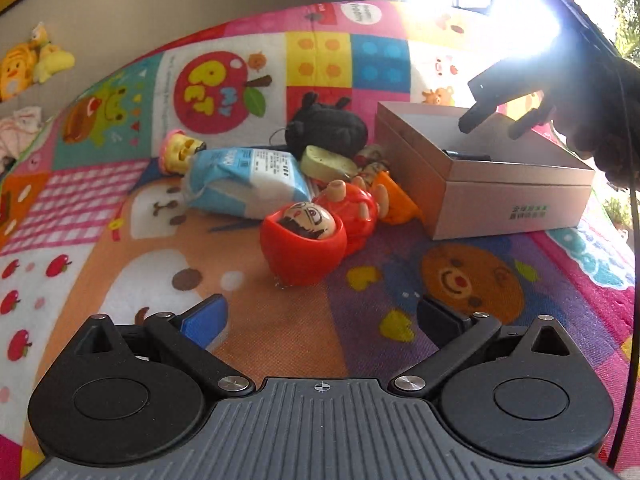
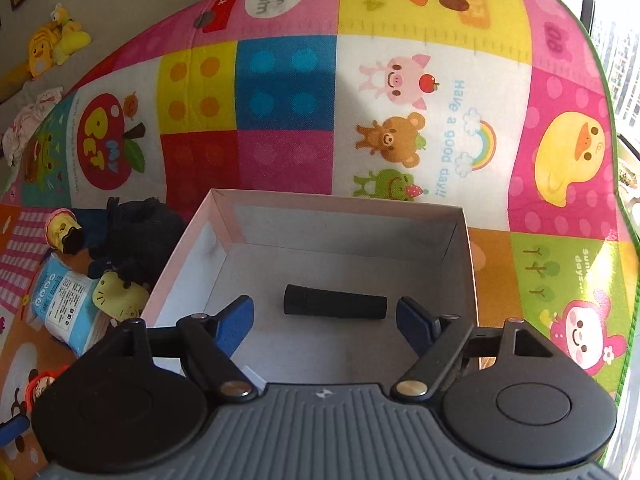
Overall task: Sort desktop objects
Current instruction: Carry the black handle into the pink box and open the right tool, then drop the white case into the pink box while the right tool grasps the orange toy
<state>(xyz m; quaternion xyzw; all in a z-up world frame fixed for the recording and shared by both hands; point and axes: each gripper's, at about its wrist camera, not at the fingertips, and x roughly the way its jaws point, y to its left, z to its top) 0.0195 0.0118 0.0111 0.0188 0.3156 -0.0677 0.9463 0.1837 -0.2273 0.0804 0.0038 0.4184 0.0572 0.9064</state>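
Observation:
A pink cardboard box [image 1: 516, 200] stands open on the colourful play mat; its far wall shows in the right wrist view [image 2: 344, 228]. A black cylinder [image 2: 335, 305] lies on the box floor. My right gripper [image 2: 325, 316] is open and empty, hovering just above the cylinder inside the box; it also shows from outside in the left wrist view [image 1: 496, 120]. My left gripper [image 1: 322, 320] is open and empty, low over the mat in front of a red figure toy [image 1: 316, 232]. Behind it lie a blue-white packet [image 1: 248, 180], a black plush [image 1: 326, 128] and a yellow-green toy [image 1: 328, 162].
An orange piece [image 1: 394, 200] and a small yellow-headed figure [image 1: 180, 154] lie in the pile left of the box. Plush toys [image 1: 32, 64] rest by the wall at far left. A bright window glares at upper right. The mat [image 1: 460, 300] extends toward me.

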